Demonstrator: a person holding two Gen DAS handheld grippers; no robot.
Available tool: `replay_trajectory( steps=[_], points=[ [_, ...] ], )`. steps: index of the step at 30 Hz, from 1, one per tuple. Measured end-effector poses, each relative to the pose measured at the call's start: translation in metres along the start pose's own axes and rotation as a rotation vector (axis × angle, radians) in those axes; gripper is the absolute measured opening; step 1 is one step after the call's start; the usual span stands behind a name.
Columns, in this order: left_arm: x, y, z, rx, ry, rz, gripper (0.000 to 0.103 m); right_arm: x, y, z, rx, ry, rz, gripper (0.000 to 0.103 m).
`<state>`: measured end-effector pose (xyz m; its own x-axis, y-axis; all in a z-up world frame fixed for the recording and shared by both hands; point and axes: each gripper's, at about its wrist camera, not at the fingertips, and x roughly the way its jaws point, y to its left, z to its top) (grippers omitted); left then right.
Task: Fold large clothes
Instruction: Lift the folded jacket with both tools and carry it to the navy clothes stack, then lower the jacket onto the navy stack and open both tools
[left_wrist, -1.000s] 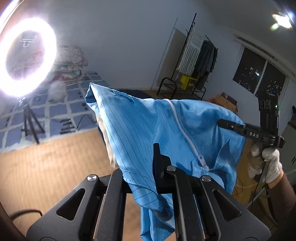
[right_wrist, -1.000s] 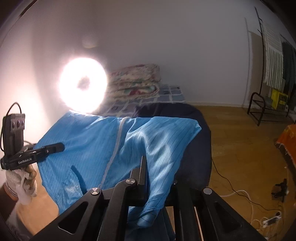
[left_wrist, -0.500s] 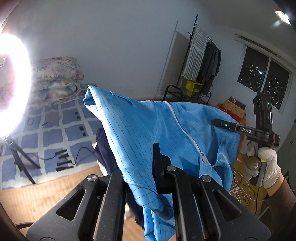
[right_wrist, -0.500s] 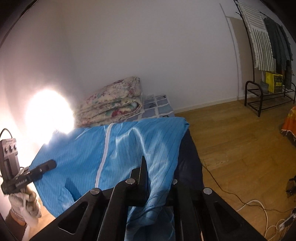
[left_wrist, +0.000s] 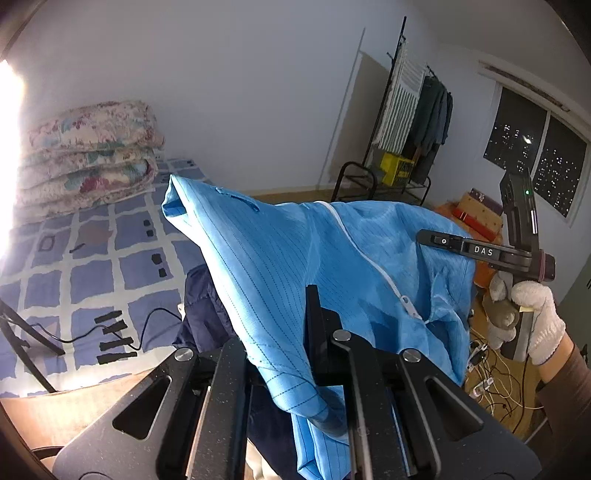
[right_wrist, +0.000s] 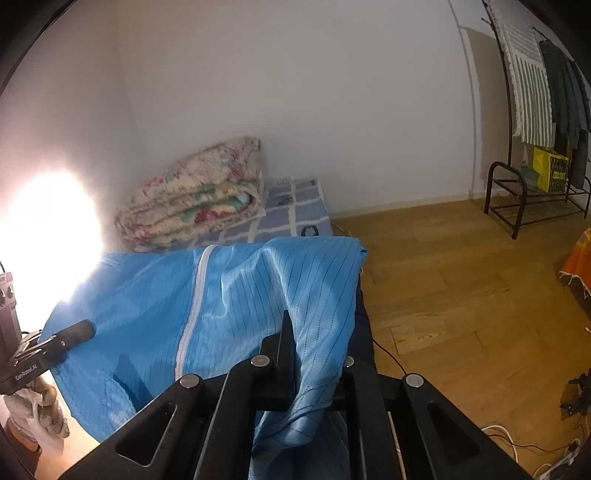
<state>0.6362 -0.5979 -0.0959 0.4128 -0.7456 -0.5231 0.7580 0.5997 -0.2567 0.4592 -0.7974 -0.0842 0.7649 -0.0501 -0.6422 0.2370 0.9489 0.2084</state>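
Observation:
A light blue pinstriped garment (left_wrist: 295, 251) with a white zip hangs stretched in the air between my two grippers. My left gripper (left_wrist: 304, 310) is shut on one edge of it at the bottom of the left wrist view. The right gripper (left_wrist: 430, 236), held by a white-gloved hand (left_wrist: 535, 314), pinches the far side. In the right wrist view, my right gripper (right_wrist: 306, 336) is shut on a fold of the blue garment (right_wrist: 236, 295), and the left gripper (right_wrist: 79, 330) clamps the opposite edge. A dark navy cloth (left_wrist: 207, 314) lies below.
A folded floral quilt (left_wrist: 85, 155) sits on a blue checked mat (left_wrist: 110, 258) by the wall. A bright lamp glares at the left, above a tripod leg (left_wrist: 22, 347). A clothes rack (left_wrist: 417, 122), boxes and cables (left_wrist: 491, 376) stand right on the wooden floor (right_wrist: 443, 288).
Both grippers have carried the stretched blue garment sideways and slightly down. The ring light has slid off to the left, and the quilt and mat have come into view.

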Motion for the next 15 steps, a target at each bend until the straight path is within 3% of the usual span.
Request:
replay_trajectory(
  steps=[10, 13, 15],
  points=[
    [0.026, 0.026, -0.017, -0.046, 0.041, 0.000, 0.008, 0.037, -0.020, -0.013, 0.008, 0.068, 0.007, 0.005],
    [0.026, 0.029, -0.019, -0.063, 0.043, 0.010, 0.012, 0.042, -0.023, -0.014, 0.004, 0.097, -0.034, 0.015],
    [0.025, 0.031, -0.021, -0.074, 0.047, 0.011, 0.014, 0.043, -0.023, -0.015, -0.007, 0.102, -0.080, 0.029]
  ],
)
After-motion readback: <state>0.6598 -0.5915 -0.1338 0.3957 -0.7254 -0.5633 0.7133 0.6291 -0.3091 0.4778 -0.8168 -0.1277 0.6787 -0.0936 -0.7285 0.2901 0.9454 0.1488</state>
